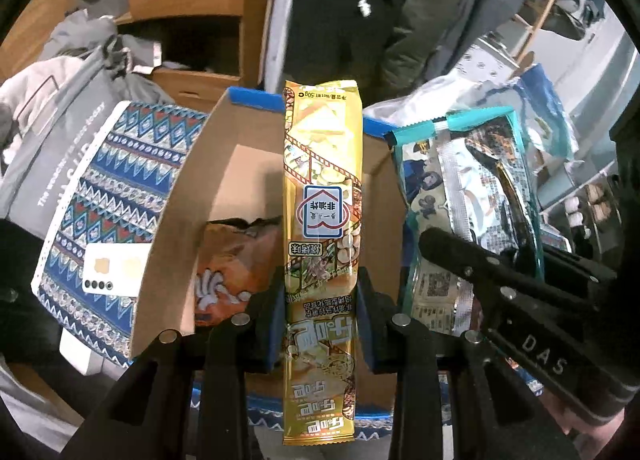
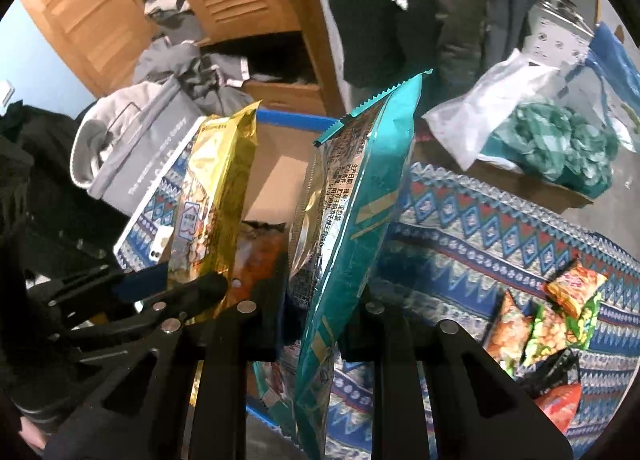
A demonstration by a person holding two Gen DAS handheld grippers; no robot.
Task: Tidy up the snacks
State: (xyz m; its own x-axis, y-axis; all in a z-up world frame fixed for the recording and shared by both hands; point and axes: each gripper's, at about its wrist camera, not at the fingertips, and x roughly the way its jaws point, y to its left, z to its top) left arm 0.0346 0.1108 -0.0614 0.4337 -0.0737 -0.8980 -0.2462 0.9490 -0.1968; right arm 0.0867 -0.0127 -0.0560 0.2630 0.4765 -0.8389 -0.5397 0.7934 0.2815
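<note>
Gold packet [image 1: 322,220] label "50g"; right claw [image 1: 516,300] marked "DAS".

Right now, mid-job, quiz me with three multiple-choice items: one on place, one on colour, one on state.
1. Where does the orange snack bag lie?
A in the cardboard box
B on the patterned cloth
C in the right gripper

2. What colour is the packet in the left gripper?
A teal
B gold
C red

3. The right gripper's jaws are:
A wide open
B shut, empty
C shut on the teal packet

Key: A, it lies on the box floor; B, the gold packet sits between the pads; C, the packet is pinched there.
</note>
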